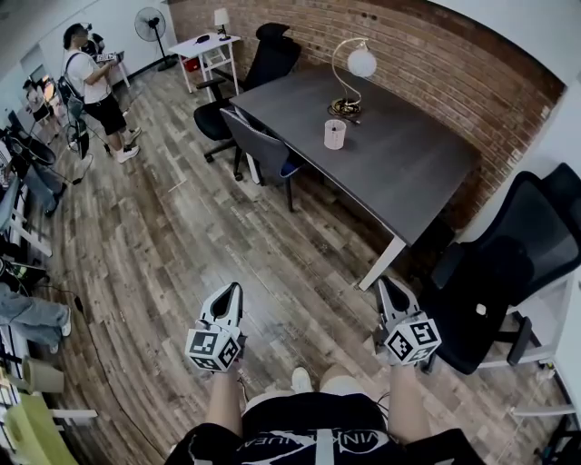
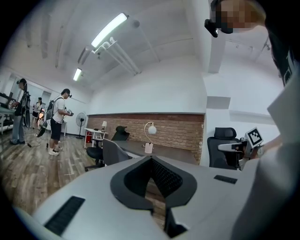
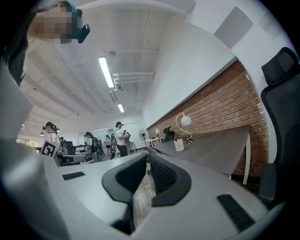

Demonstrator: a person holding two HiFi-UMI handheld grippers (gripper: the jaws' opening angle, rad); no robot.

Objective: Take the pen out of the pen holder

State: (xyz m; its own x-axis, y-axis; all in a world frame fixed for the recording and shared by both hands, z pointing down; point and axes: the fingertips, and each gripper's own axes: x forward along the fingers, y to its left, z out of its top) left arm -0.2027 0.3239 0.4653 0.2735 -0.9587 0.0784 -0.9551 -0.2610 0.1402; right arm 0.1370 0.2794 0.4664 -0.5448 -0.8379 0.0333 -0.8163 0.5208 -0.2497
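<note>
Two grippers are hovering side by side in front of the person's waist, both pointing level across the wooden floor [image 1: 182,245] toward the furniture ahead. The left gripper [image 1: 232,292] is carrying nothing: its jaws are resting together at the tips, and only the floor is showing through the gap behind them. The right gripper [image 1: 383,285] is in the same condition, with its jaws closed against each other and empty.

Just past the right gripper, a black office chair [image 1: 495,272] is standing near the closest corner of the table [image 1: 408,173]. This long dark grey table is running away from the person beside the brick wall [image 1: 427,54]. The pen holder [image 1: 335,134], a pale cup, is standing upright on the far half of the table, well apart from both grippers. It is sitting just on the near side of the base of a lamp [image 1: 349,77] with a curved arm and a round white shade. The pen is too small to make out at this distance.

A grey chair [image 1: 259,145] is sitting against the table's left edge, and another black chair [image 1: 268,59] is standing at the far end. Farther off, a small white table [image 1: 207,45] and a fan [image 1: 148,25] are standing near the back wall, and a person [image 1: 95,91] is standing at the far left.
</note>
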